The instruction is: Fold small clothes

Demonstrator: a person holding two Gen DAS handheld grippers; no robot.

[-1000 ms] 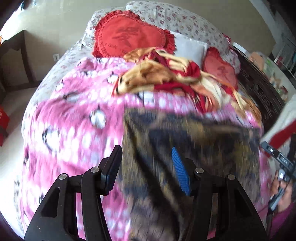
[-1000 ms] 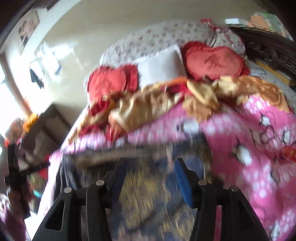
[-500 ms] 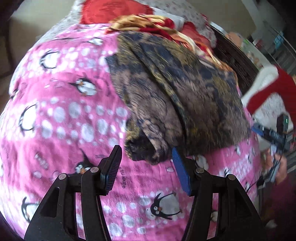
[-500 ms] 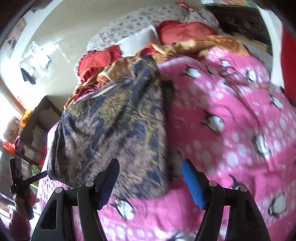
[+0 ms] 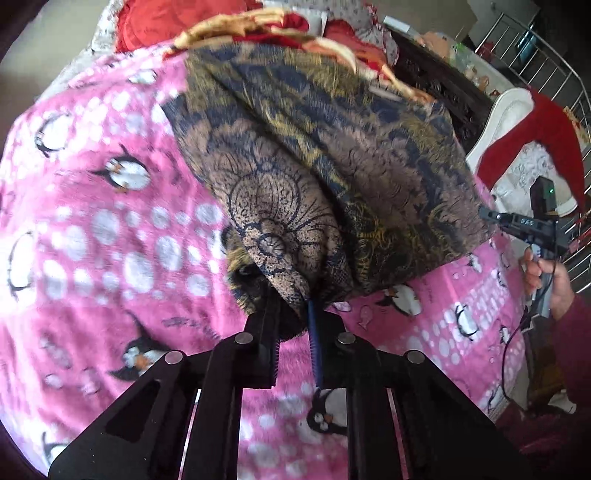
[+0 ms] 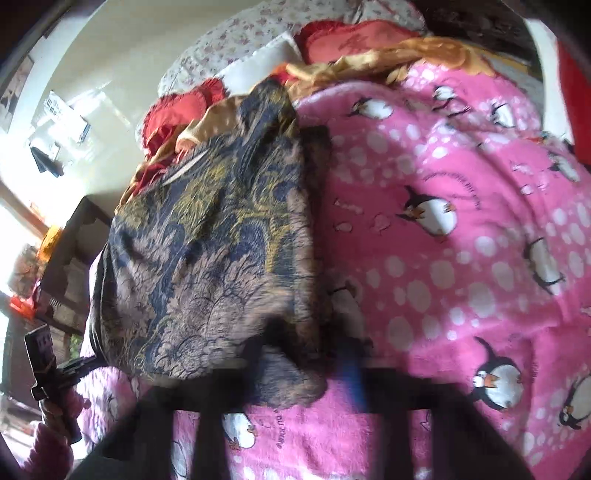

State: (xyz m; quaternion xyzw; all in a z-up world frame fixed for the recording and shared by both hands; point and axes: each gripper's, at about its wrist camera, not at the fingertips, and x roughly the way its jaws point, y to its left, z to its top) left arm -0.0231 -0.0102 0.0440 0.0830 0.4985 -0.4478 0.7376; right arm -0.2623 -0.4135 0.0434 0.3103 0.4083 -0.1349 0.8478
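Note:
A dark blue, gold and tan patterned garment (image 5: pixel 332 155) lies on a pink penguin blanket (image 5: pixel 92 240) on the bed. My left gripper (image 5: pixel 293 317) is at its near left corner. The jaws are closing and the bunched corner is pinched between the pads. In the right wrist view the same garment (image 6: pixel 207 240) spreads to the left over the blanket (image 6: pixel 443 277). My right gripper (image 6: pixel 306 365) is smeared by motion at the garment's near right corner, its jaws closing with the corner's cloth between them. Each view shows the other gripper (image 5: pixel 532 229) (image 6: pixel 48 362) in a hand at the frame's edge.
An orange and red satin cloth (image 5: pixel 280 26) is heaped behind the garment, with red heart cushions (image 6: pixel 354 40) and a white pillow (image 6: pixel 258 62) beyond. A dark wooden bed frame (image 5: pixel 436 81) and a chair draped in red (image 5: pixel 532 140) stand at the right.
Both grippers came down to the garment's near corners, which half a second ago lay between open jaws. Both have now closed on that cloth, and the left corner is bunched up.

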